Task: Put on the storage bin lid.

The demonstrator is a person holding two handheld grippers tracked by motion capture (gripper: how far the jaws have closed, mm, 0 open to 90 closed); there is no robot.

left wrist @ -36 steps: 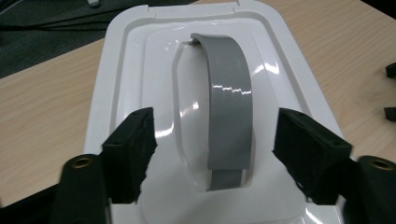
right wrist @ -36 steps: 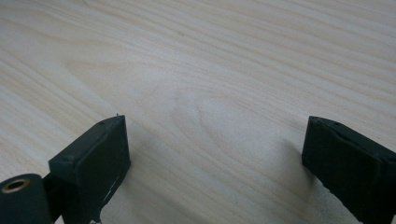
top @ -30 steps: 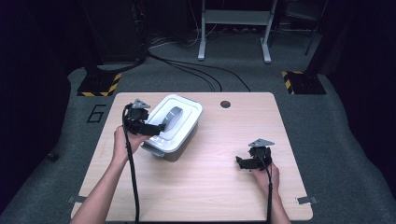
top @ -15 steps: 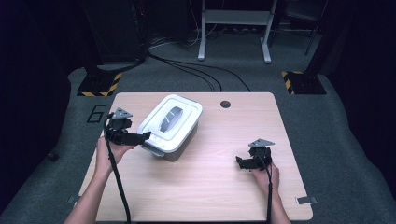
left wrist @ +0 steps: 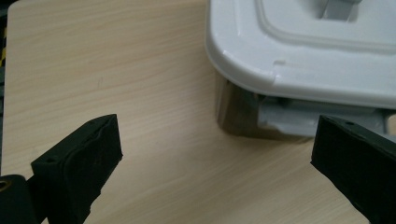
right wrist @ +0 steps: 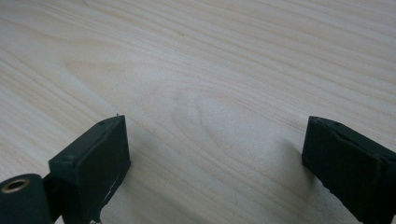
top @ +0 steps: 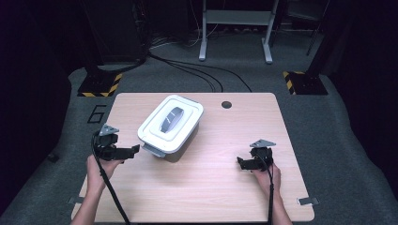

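Note:
A white lidded box (top: 171, 123) with a grey handle on its lid stands on the wooden table (top: 206, 197), left of middle. My left gripper (top: 133, 150) lies low at the box's near-left corner, apart from it; its jaws have just been opening and stand open with bare wood between them. In the left gripper view the box's corner (left wrist: 303, 51) and its grey latch (left wrist: 299, 116) rise just beyond the fingertips (left wrist: 88, 163). My right gripper (top: 240, 163) rests near the table's right side, open over bare wood (right wrist: 215, 112).
A dark round hole (top: 226, 104) sits in the table near its far edge. Beyond the table lie grey floor, cables, striped stand bases (top: 98, 86) and a white frame (top: 234, 28).
My left gripper has drawn away from the box's lid, down and toward the near-left, and its jaws have spread. The right gripper has kept still.

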